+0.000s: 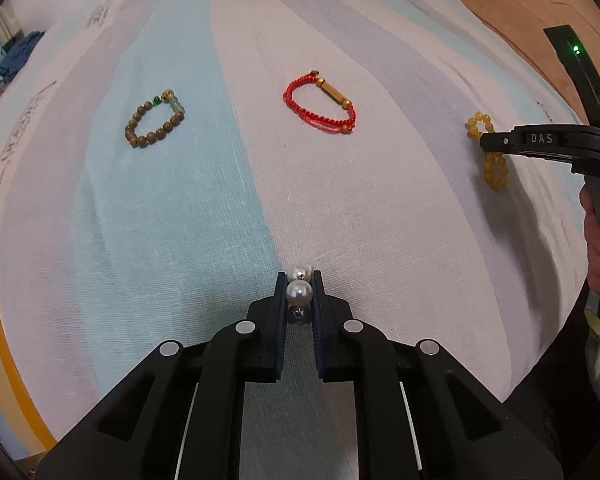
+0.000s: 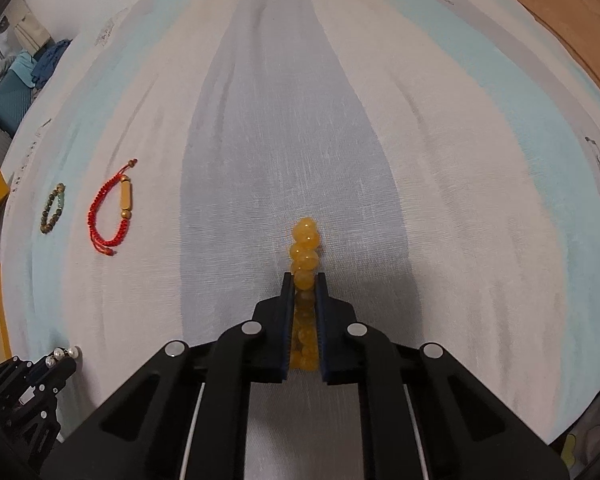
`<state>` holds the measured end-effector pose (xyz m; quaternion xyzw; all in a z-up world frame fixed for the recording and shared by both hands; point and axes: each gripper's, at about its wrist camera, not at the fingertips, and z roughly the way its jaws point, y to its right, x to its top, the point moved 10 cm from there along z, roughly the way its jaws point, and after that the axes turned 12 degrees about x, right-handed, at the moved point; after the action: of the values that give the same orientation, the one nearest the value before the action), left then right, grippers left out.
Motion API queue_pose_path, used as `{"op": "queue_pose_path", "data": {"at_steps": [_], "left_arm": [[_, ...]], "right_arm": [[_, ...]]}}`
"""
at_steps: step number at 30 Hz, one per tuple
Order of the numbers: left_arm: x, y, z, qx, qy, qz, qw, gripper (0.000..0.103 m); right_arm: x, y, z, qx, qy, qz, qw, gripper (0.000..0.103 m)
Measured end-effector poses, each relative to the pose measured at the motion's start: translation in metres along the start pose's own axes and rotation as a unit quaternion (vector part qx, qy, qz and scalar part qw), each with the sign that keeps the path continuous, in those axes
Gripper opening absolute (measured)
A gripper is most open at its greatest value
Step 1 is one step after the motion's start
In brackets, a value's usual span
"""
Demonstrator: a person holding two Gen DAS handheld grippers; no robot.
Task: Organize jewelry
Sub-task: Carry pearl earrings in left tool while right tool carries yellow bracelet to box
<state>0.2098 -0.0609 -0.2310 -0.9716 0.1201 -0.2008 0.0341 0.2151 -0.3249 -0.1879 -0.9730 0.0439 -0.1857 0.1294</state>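
Pinching glossy round pearls (image 1: 299, 287), left gripper (image 1: 299, 280); possibly earrings.

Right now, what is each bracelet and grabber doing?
Pearl piece: pinched in the left gripper.
Yellow bracelet: pinched in the right gripper.
Red bracelet: lying loose on the cloth.
Brown bracelet: lying loose on the cloth.

Bedsheet (image 1: 180, 200): woven cloth, matt. Pearl beads (image 1: 299, 292): glossy, smooth. Yellow bead bracelet (image 2: 305, 252): translucent, glossy. Red bracelet (image 1: 320, 104): braided cord. Grippers: matt black plastic.
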Motion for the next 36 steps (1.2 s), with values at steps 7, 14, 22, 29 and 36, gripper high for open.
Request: {"op": "queue_pose_path", "data": {"at_steps": [7, 14, 22, 29, 36], "left_arm": [[0.004, -0.005, -0.017, 0.009, 0.01, -0.006, 0.9999, 0.01], [0.008, -0.01, -0.035, 0.018, 0.022, -0.011, 0.9995, 0.01], [0.011, -0.021, -0.056, 0.032, 0.033, -0.031, 0.9985, 0.01], [0.014, -0.037, -0.079, 0.047, 0.043, -0.042, 0.9971, 0.01], [0.01, -0.063, -0.102, 0.072, 0.055, -0.062, 0.9939, 0.01]], "right_arm": [[0.002, -0.004, -0.011, 0.002, 0.007, 0.0, 1.0, 0.009], [0.007, -0.012, -0.028, 0.004, 0.022, -0.004, 1.0, 0.009], [0.006, -0.032, -0.056, 0.015, 0.051, -0.02, 0.998, 0.009], [0.003, -0.06, -0.076, 0.024, 0.063, -0.041, 0.997, 0.009], [-0.004, -0.092, -0.094, 0.036, 0.075, -0.062, 0.995, 0.009]]}}
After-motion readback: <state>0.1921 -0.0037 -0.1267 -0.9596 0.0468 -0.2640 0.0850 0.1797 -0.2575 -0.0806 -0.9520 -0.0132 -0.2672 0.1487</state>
